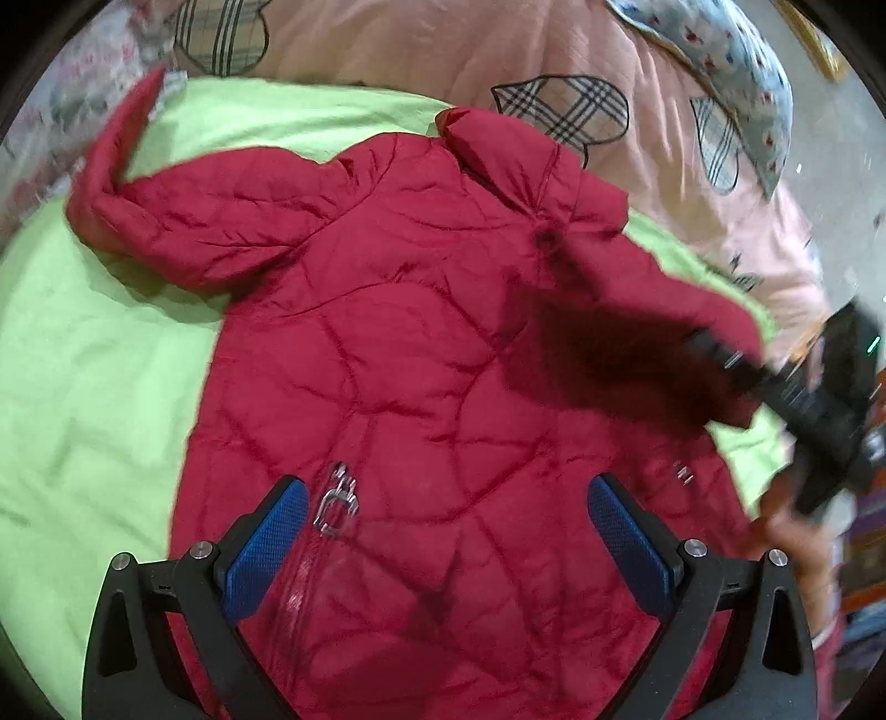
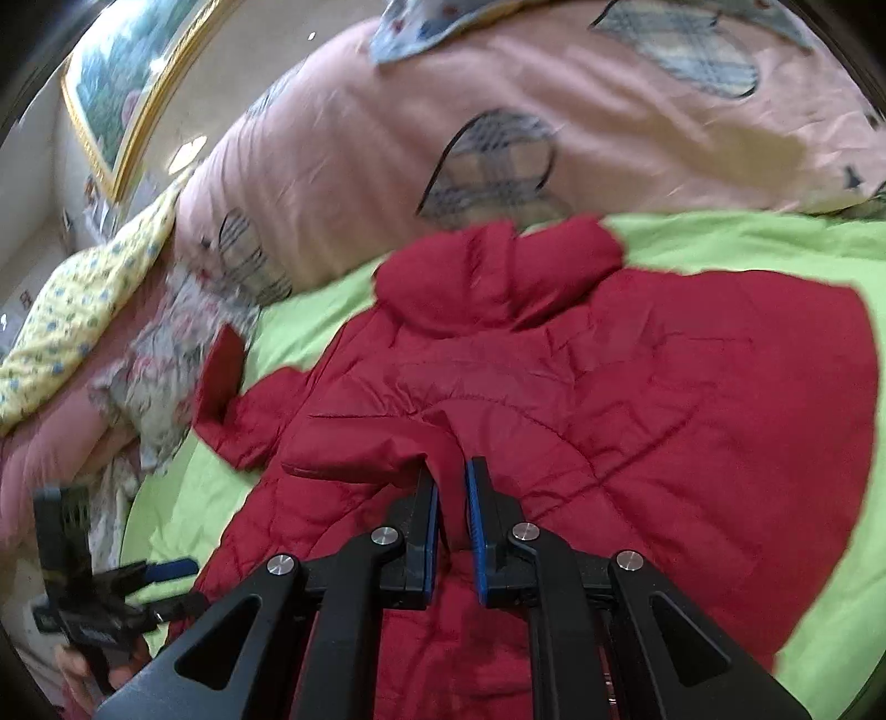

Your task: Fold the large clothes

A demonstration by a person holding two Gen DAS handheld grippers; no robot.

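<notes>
Spread over a lime-green bed sheet (image 1: 83,343), the red quilted jacket (image 1: 421,343) is seen lying flat, hood towards a pink quilt (image 1: 398,50). One sleeve cuff (image 2: 360,459) is pinched between the nearly closed jaws of the right gripper (image 2: 451,498); the left gripper (image 1: 448,531) is held wide open, empty, above the hem

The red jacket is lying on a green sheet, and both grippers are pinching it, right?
Not quite. Only the right gripper is pinching the red jacket, holding a sleeve. The left gripper hangs open above the jacket, pinching nothing, as the left wrist view shows. The jacket does lie on the green sheet.
</notes>
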